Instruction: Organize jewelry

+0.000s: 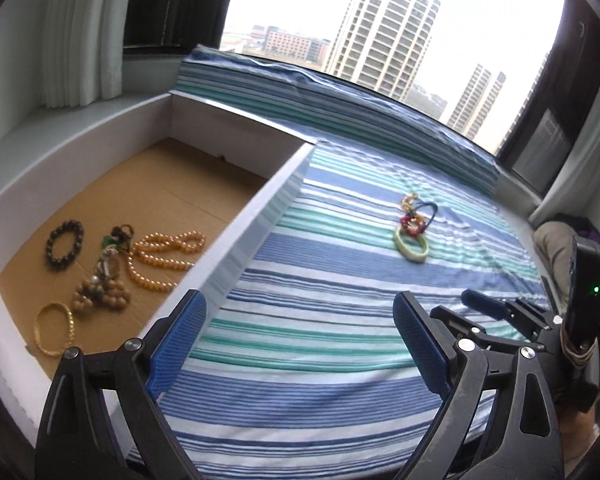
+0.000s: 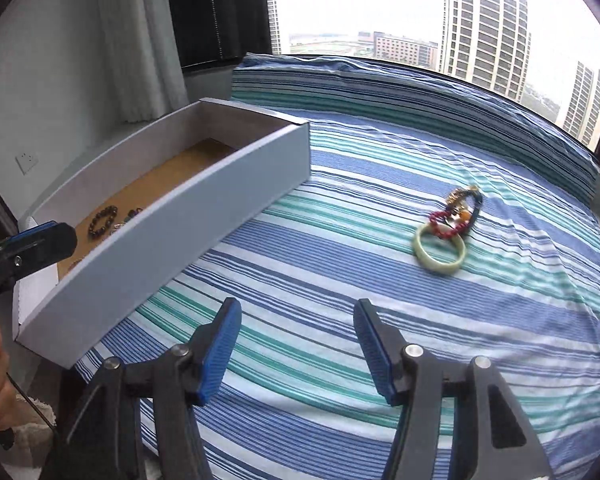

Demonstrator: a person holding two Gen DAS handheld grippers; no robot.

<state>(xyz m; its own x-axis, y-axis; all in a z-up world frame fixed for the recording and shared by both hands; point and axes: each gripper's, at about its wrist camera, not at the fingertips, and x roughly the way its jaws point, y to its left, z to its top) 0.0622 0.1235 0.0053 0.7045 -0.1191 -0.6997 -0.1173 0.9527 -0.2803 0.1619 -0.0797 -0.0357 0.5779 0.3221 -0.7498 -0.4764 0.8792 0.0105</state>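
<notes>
A bed covered by a blue, teal and white striped sheet (image 2: 340,264) is seen from two gripper-mounted cameras, with a window and tower blocks beyond its far edge. A shallow white box (image 2: 172,232) with a brown cardboard floor is set along the bed's left edge.

Inside the box, near its front end, several pieces are already laid: a dark bead bracelet (image 1: 65,243), an amber bead necklace (image 1: 162,258), a cluster of wooden beads (image 1: 100,294) and a gold bangle (image 1: 54,328).

Still out on the sheet, towards the far right of the bed and well apart from the box, a small pile is left: a pale green bangle (image 2: 440,254) with a red bead bracelet (image 2: 446,222) touching its rim and a dark cord with gold pieces behind; how far they are tangled cannot be told.

Both grippers are held above the bed's near edge. The left gripper (image 1: 300,356) is spread wide and the right gripper (image 2: 296,354) is moderately parted; nothing is held by either.

The next pick is best made on the pile. One piece should be singled out, probably the bangle by its free near rim, and lifted slowly so that the bracelet on its rim is not dragged along.
</notes>
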